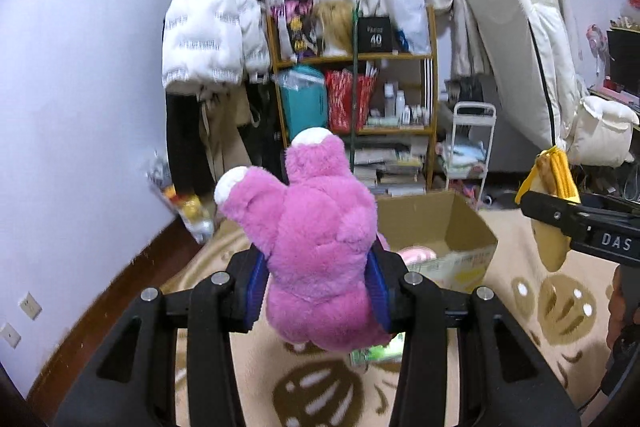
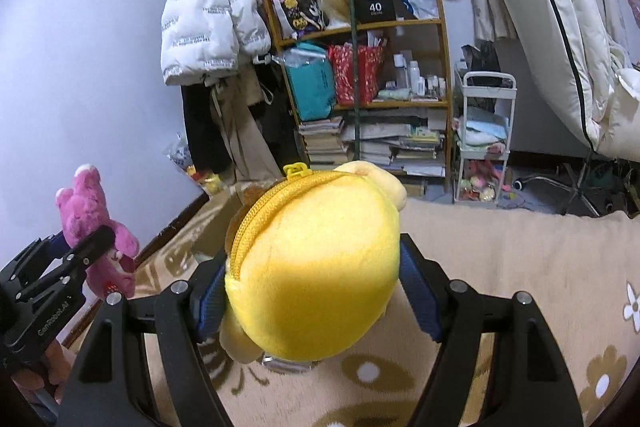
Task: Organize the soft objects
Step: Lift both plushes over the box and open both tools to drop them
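Note:
A pink plush bear [image 1: 316, 239] with white paw tips hangs upside-down between the blue pads of my left gripper [image 1: 318, 291], which is shut on its body. Beyond it on the rug stands an open cardboard box [image 1: 448, 227] with something pink inside. In the right wrist view a round yellow plush pouch [image 2: 316, 279] with a zipper fills the jaws of my right gripper [image 2: 312, 291], whose pads press on both its sides. The yellow pouch [image 1: 552, 211] also shows at the right of the left wrist view, and the pink bear [image 2: 96, 227] at the left of the right wrist view.
A beige patterned rug [image 2: 520, 267] covers the floor. At the back stand a wooden shelf [image 2: 368, 99] with bags and books, a coat rack with a white jacket [image 2: 208, 23], a small white trolley [image 2: 484, 139] and a leaning mattress [image 2: 552, 19]. The blue wall [image 1: 80, 107] is on the left.

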The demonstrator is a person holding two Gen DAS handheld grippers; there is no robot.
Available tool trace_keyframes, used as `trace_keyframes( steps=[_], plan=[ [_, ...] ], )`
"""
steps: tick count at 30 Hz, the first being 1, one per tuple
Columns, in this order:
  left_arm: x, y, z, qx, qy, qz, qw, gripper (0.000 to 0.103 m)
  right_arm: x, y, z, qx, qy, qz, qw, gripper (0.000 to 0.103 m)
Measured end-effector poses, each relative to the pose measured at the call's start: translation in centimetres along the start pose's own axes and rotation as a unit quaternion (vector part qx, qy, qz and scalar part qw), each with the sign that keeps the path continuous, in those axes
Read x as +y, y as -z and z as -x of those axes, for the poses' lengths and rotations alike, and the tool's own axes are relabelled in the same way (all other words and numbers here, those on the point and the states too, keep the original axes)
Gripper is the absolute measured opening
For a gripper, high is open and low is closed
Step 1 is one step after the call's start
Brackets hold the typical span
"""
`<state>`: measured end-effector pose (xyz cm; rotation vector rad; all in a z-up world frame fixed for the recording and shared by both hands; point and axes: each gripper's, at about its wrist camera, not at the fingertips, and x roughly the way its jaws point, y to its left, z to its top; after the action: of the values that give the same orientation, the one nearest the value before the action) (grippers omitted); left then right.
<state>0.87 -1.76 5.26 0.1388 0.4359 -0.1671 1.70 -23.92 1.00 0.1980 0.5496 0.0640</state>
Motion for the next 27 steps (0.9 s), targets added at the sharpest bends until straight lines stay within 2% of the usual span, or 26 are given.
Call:
trace_keyframes(
  steps=[9,12,17,22,27],
  plan=[
    [0.0,-4.0,-0.5,-0.041,0.006,-0.004,0.9991,0.042,-0.1,-4.0,0.4,-0.038,-0.008,0.005,0.999,0.08],
    [0.0,-5.2,-0.6,-0.05,0.009,-0.008,0.9987,0.042,0.4,-5.2,0.7,-0.053,0.006,0.023,0.998,0.08],
    [-0.1,-7.3,-0.7,-0.072,0.012,-0.008,0.9973,0.042,0.9,-7.1,0.8,-0.071,0.003,0.042,0.997,0.08],
    [-0.5,-9.3,-1.1,-0.084,0.027,-0.009,0.9961,0.042,1.1,-8.2,0.1,-0.072,-0.004,0.043,0.996,0.08],
    [-1.0,-9.7,-2.2,-0.094,0.023,-0.012,0.9952,0.042,0.8,-8.6,-1.7,-0.064,-0.019,0.036,0.997,0.08]
  ],
)
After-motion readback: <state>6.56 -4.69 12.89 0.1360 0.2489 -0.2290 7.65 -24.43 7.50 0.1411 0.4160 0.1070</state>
